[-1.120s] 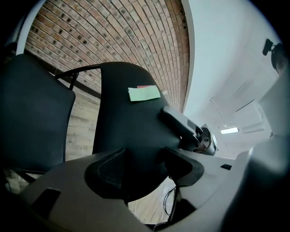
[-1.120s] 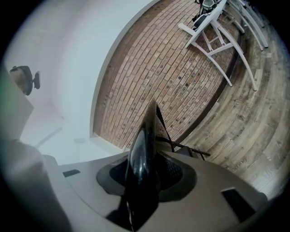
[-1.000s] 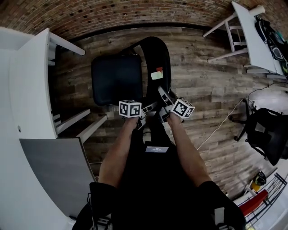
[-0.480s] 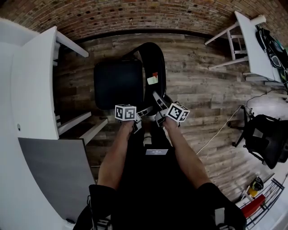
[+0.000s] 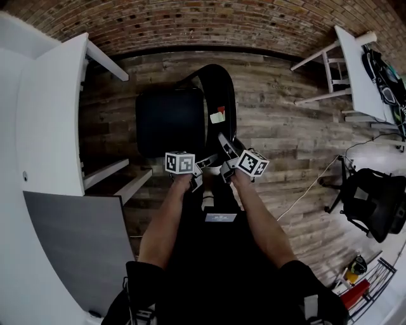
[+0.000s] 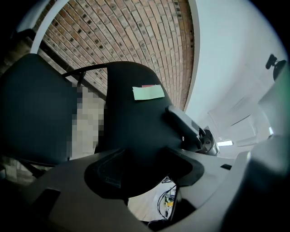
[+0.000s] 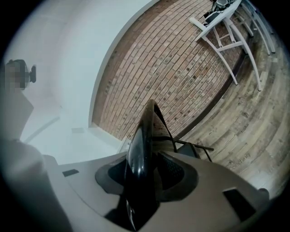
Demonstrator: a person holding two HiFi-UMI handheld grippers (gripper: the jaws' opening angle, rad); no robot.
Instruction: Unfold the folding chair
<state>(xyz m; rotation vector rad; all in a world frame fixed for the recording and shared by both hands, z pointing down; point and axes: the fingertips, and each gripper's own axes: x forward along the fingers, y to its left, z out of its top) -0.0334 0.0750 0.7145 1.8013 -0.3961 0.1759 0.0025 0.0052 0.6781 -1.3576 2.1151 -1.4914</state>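
Gripping the folding chair by its backrest, the left gripper has its fingers clamped on it. At three o'clock, the right gripper has just been opening and loosely straddles the backrest's edge.

1 folding chair, 2 hand-held grippers — L, R

place: office-like workroom | walls: bare brick wall | floor: worn plank floor | furniture: white left desk, white right desk, black office chair on castors | clutter: gear piled on the right desk, cable trailing across the planks
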